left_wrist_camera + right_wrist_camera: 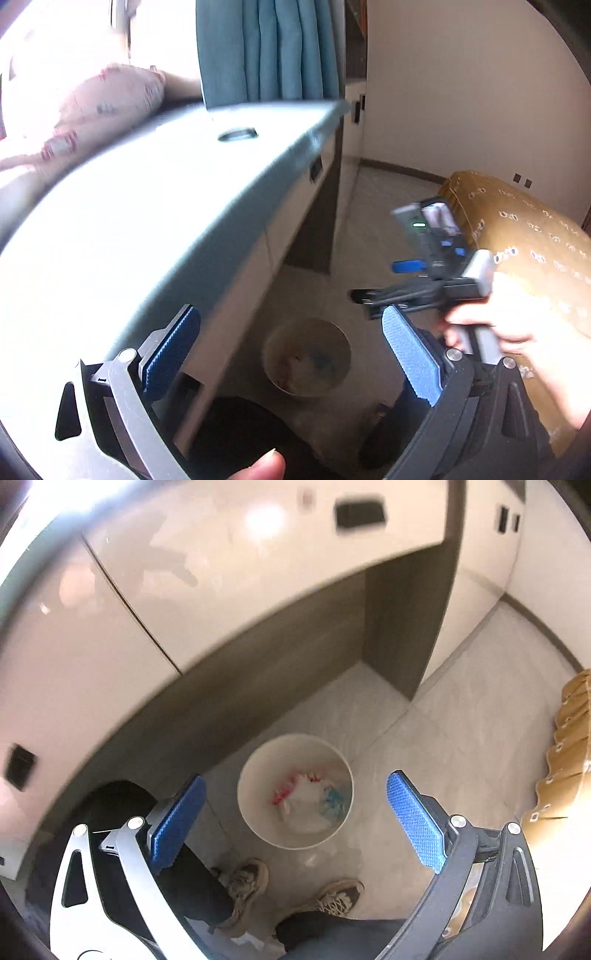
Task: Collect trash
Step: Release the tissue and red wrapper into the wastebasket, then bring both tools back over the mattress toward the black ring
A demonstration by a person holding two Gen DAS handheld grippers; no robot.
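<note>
both hand-held grippers, left (291, 350) and right (295, 812), gape wide and empty; trash (310, 801) in the bin (255, 768) mid-frame looks light, crumply, pinch a loose fold

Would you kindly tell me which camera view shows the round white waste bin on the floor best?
The right wrist view: the round white waste bin sits centred and sharp, with red, white and blue trash visible inside. The left wrist view shows the bin dim and blurred.

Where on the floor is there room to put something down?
Bare floor lies between the round trash bin and the tan patterned cover. The desk alcove behind the bin is bare too. It is crowded below the bin, where the person's shoes stand.
</note>
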